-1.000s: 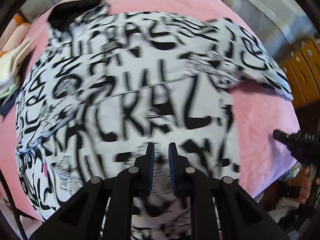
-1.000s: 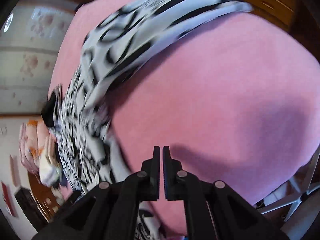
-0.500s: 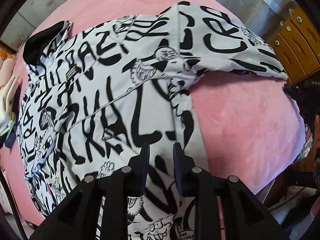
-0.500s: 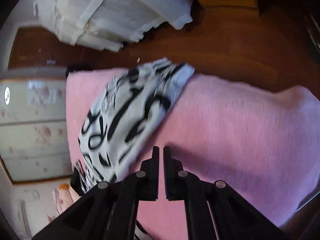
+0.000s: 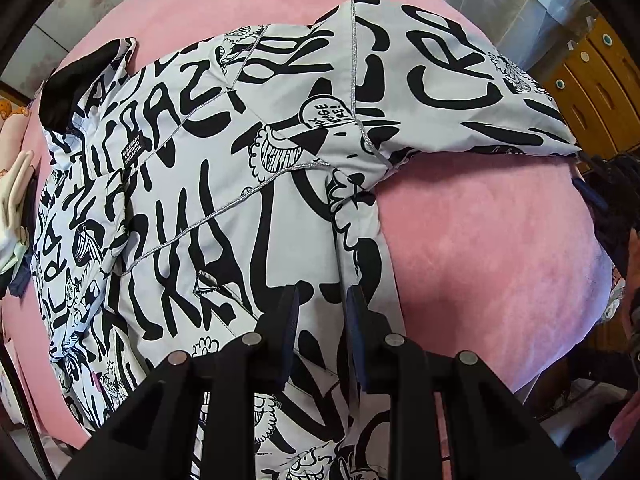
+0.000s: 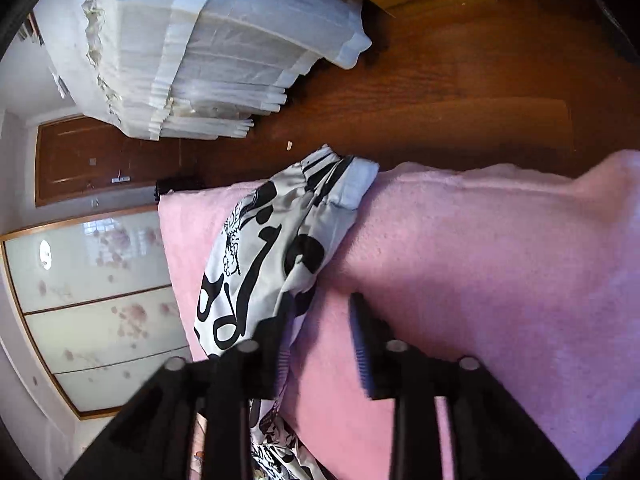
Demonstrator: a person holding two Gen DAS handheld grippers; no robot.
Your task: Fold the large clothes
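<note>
A large white jacket (image 5: 224, 184) with black graffiti lettering lies spread on a pink blanket (image 5: 480, 240). Its black collar (image 5: 76, 76) is at the far left and one sleeve (image 5: 460, 92) stretches out to the right. My left gripper (image 5: 322, 312) is open just above the jacket's lower hem, holding nothing. In the right wrist view the sleeve's cuff end (image 6: 288, 240) lies on the pink blanket (image 6: 480, 280). My right gripper (image 6: 320, 328) is open, its left finger beside the sleeve, holding nothing.
Beyond the blanket's edge there is a dark wood floor (image 6: 440, 80), white curtains (image 6: 208, 52) and a wooden drawer unit (image 5: 592, 80). A glass-fronted wardrobe (image 6: 92, 304) stands behind. Pale folded clothes (image 5: 16, 200) lie at the left edge.
Both grippers have opened. The right gripper swung toward the sleeve's end near the blanket edge. The left view drew closer over the jacket's hem.
</note>
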